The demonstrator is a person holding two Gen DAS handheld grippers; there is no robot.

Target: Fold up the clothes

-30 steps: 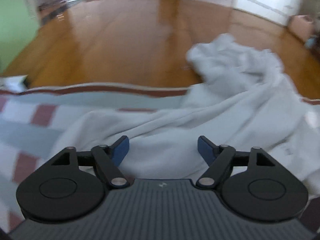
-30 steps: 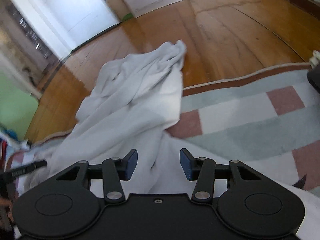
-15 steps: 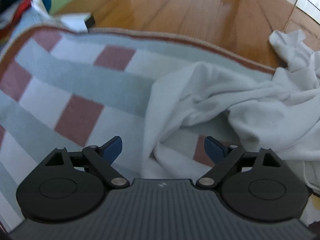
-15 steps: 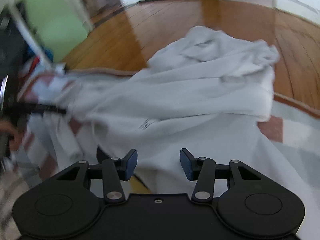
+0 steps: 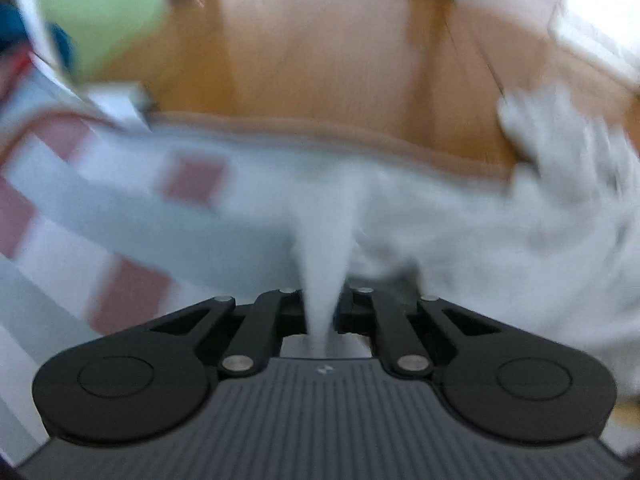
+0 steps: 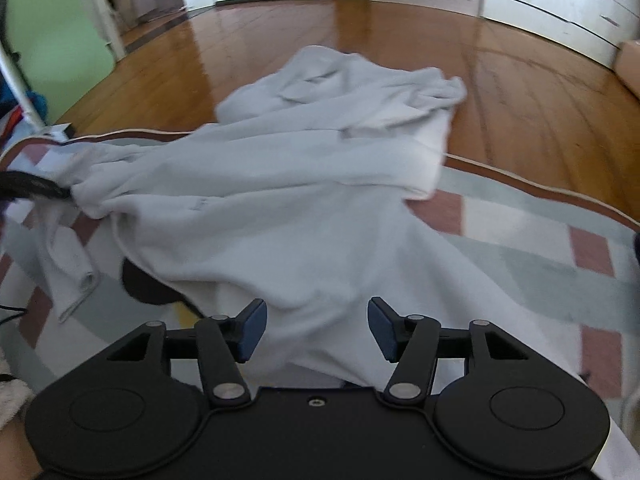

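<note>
Left gripper (image 5: 322, 316) pinching white garment (image 5: 460, 232); right gripper (image 6: 316, 330) fingers opening, over garment.

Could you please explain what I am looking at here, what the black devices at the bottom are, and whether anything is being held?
There is no robot here: a person holds a two-finger gripper in each hand, and a fisheye camera on each looks forward along its fingers. The blurred picture comes from the left gripper; its jaws are shut on a pinched fold of the white garment, which stretches away from it. The sharper picture comes from the right gripper; its jaws are opening, with the same white garment lying between the blue pads, not gripped. The garment is crumpled across a checked rug of pale and reddish squares and spills onto the wooden floor. At that picture's left edge, the left gripper shows as a dark shape pinching the cloth.
</note>
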